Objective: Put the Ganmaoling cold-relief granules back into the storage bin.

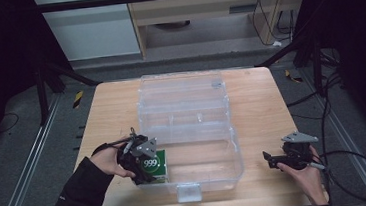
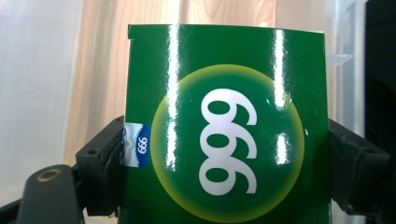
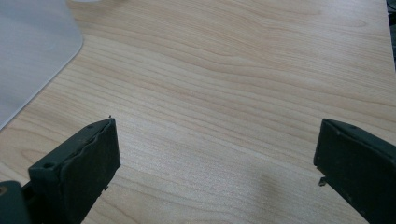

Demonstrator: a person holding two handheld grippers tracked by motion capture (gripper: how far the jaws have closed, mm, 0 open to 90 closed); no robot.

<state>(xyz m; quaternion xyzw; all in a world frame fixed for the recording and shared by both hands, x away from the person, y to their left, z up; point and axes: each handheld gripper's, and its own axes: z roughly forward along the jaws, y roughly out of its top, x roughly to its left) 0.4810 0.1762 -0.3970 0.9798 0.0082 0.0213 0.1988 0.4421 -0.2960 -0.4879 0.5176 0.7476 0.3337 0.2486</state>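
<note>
A green box printed with "999" in a yellow-rimmed circle sits at the left end of the clear plastic container, at its near-left corner. My left gripper is shut on the green box, one jaw pressing each side of it. In the high view my right gripper rests low over the table, right of the container, pointing left toward it. In the right gripper view my right gripper is open, with bare wood between its jaws and the container's corner at the upper left.
The container's clear lid lies open flat behind it, toward the table's far edge. The wooden table has bare room on the right and left. Cables trail off the right side.
</note>
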